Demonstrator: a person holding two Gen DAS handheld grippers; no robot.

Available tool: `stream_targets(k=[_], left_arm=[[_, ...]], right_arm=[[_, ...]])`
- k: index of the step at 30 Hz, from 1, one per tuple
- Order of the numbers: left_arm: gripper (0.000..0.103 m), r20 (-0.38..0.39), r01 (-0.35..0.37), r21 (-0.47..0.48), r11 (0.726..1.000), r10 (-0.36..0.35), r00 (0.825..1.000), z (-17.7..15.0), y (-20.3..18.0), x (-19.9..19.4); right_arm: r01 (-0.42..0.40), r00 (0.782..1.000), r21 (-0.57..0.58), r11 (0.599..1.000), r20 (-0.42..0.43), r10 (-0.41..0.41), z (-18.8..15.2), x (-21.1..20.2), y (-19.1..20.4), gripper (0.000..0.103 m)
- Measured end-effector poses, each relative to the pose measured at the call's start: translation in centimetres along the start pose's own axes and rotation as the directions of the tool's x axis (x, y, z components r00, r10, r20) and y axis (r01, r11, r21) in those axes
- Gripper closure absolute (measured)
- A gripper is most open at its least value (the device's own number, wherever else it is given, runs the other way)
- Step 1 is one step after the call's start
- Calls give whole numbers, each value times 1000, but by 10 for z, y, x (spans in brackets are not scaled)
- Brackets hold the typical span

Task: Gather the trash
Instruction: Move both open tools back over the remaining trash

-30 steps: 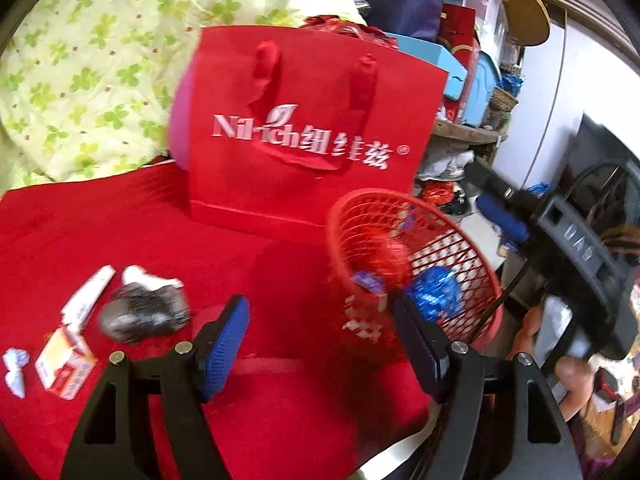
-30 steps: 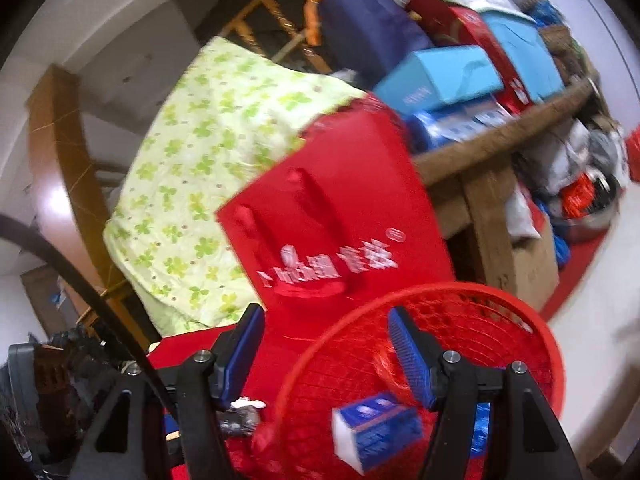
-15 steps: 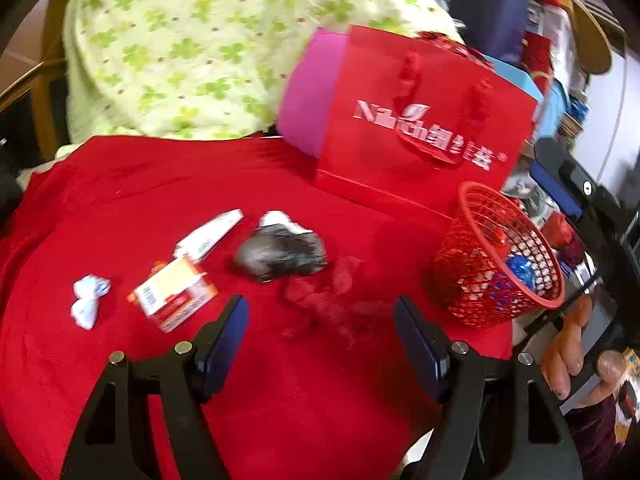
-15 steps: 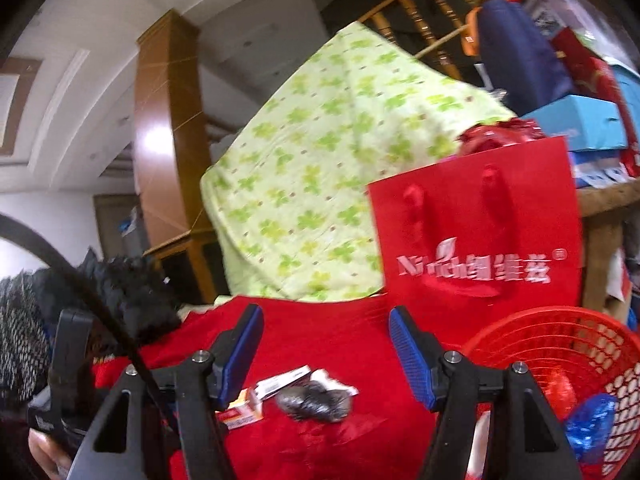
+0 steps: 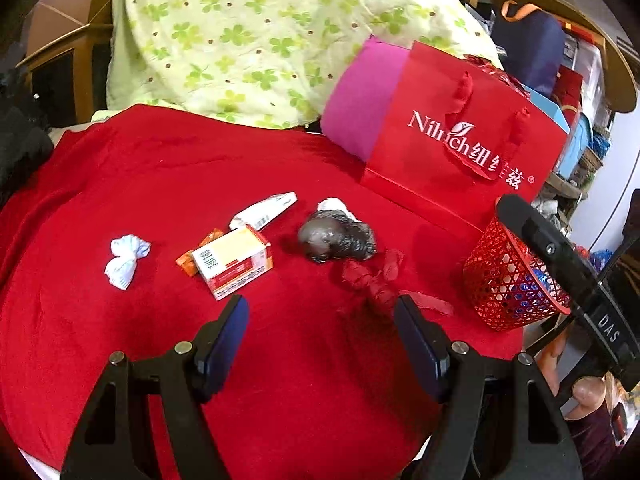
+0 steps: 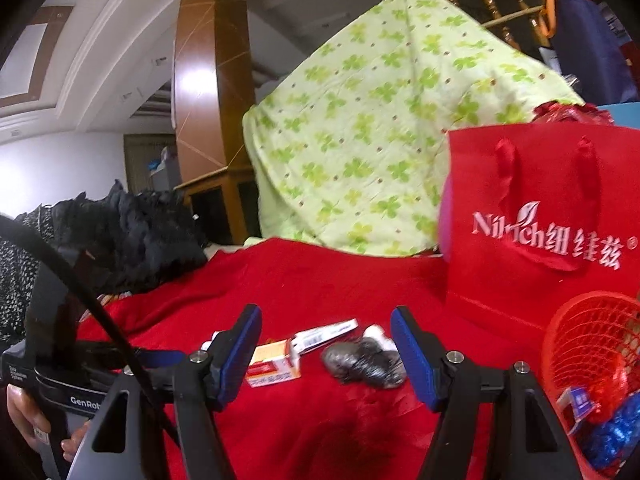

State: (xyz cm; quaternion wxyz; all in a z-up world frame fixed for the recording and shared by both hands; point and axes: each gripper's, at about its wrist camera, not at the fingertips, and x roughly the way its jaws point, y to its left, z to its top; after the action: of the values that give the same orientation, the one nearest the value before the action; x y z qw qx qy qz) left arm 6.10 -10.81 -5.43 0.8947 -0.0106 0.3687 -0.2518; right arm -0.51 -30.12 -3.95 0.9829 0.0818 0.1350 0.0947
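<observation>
1. On the red cloth (image 5: 168,168) I count five scraps not yet collected. Far left lies a crumpled white tissue (image 5: 125,258), well apart from the basket.
2. Right of it sits a small orange-and-white carton (image 5: 234,262), its barcode end facing left, with a flattened white tube box (image 5: 266,210) just behind it.
3. Near the middle lies a dark crinkled plastic wad (image 5: 338,238), glossy and balled, with a white scrap showing at its far edge.
4. Just right of that, a red wrapper (image 5: 374,278), twisted and hard to tell from the cloth, lies closest to my left gripper (image 5: 320,332), whose tongs stand wide and empty above the near cloth.
5. My right gripper (image 6: 324,354) hangs low over the cloth, tongs wide with nothing between them, framing the carton and dark wad farther off.
6. At the right edge stands the red mesh basket (image 5: 508,280), holding blue foil and a red wrapper already: I judge the job under way, with most of it left.
7. Behind the basket stands a red gift bag (image 5: 460,152).
</observation>
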Motion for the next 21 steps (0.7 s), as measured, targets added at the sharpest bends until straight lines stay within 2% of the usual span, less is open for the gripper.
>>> stream_targets(k=[10, 21], left_arm=[[28, 5, -5, -69, 998, 5, 1000, -10, 34, -10], [28, -8, -10, -151, 989, 8, 1000, -26, 73, -7]], right_arm=[[-43, 996, 45, 998, -71, 46, -13, 15, 12, 32], [-31, 988, -22, 999, -149, 28, -33, 26, 26, 32]])
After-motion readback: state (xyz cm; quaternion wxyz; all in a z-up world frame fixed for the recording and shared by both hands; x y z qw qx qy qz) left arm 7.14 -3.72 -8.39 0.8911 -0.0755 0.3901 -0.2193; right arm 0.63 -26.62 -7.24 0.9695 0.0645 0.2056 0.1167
